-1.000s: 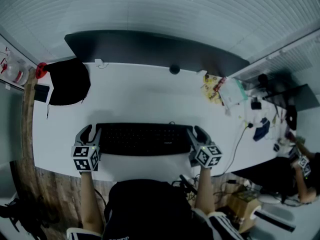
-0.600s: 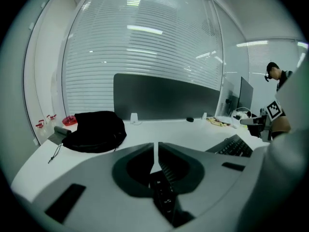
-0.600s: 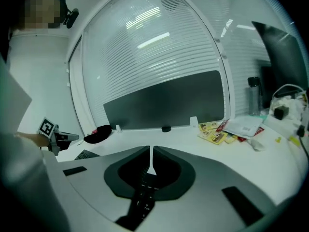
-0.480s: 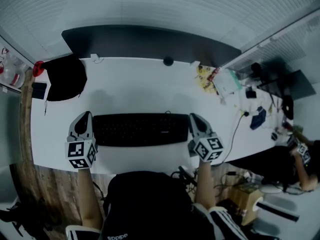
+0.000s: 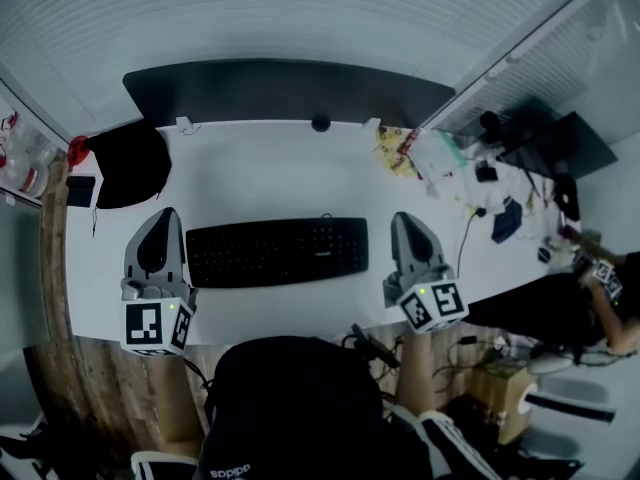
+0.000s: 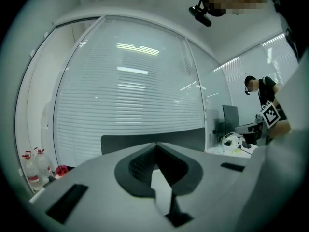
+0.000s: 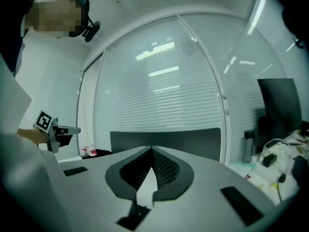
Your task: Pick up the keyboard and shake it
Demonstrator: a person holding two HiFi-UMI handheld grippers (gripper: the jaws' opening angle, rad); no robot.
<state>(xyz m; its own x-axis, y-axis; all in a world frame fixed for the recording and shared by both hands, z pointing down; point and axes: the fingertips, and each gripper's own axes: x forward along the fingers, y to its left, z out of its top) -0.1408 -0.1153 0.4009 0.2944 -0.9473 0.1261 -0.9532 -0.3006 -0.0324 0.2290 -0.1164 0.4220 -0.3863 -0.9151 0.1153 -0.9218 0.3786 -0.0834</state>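
Observation:
A black keyboard [image 5: 278,251] lies flat on the white table [image 5: 270,173], in the middle of the head view. My left gripper [image 5: 164,218] stands just off the keyboard's left end, jaws shut with nothing between them. At the keyboard's right end, a small gap away, my right gripper [image 5: 405,220] is shut and empty too. In the left gripper view the gripper [image 6: 156,145] has its jaws met at a point, aimed up at window blinds. The right gripper view shows the same: the gripper [image 7: 151,150] is shut, with no keyboard in sight.
A black bag [image 5: 130,163] lies at the table's back left, and a dark panel [image 5: 280,93] runs along the far edge. Loose packets and cables [image 5: 430,158] clutter the right end. A second person [image 5: 600,303] sits at the far right. Bottles [image 5: 20,163] stand at the left.
Both grippers were open around the keyboard's ends; they have since shut and drawn back from it with nothing in them. The keyboard stays on the table.

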